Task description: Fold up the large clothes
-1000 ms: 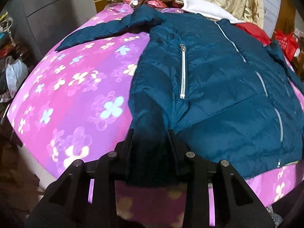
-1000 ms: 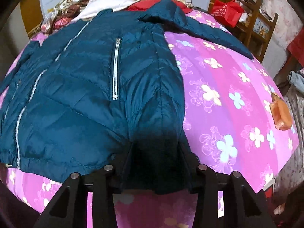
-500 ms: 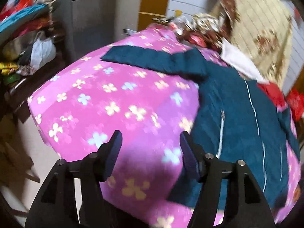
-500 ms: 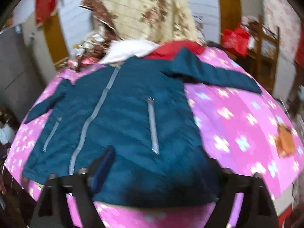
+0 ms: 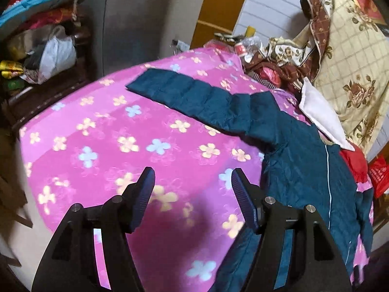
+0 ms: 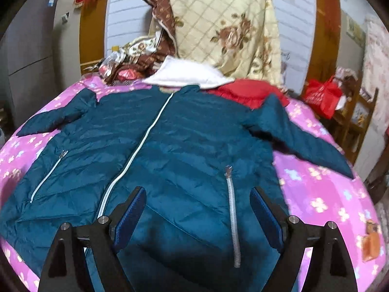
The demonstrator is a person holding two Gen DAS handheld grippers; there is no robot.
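Observation:
A dark teal padded jacket (image 6: 175, 150) lies flat, front up and zipped, on a pink flowered bedspread (image 5: 116, 146), with both sleeves spread out to the sides. In the left wrist view its left sleeve (image 5: 194, 95) stretches across the bed. My left gripper (image 5: 192, 189) is open and empty, above the bedspread beside the jacket's left edge. My right gripper (image 6: 197, 206) is open and empty, above the jacket's lower front, near the right pocket zipper (image 6: 233, 216).
A white pillow (image 6: 187, 75), a red cushion (image 6: 245, 92) and a heap of floral quilts (image 6: 226, 24) sit at the head of the bed. A shelf with bags (image 5: 48, 56) stands left. A wooden chair with a red bag (image 6: 323, 95) stands right.
Both grippers have let go of the jacket's hem, opened and pulled up and back. The left one has swung left over the bedspread; the jacket now lies flat.

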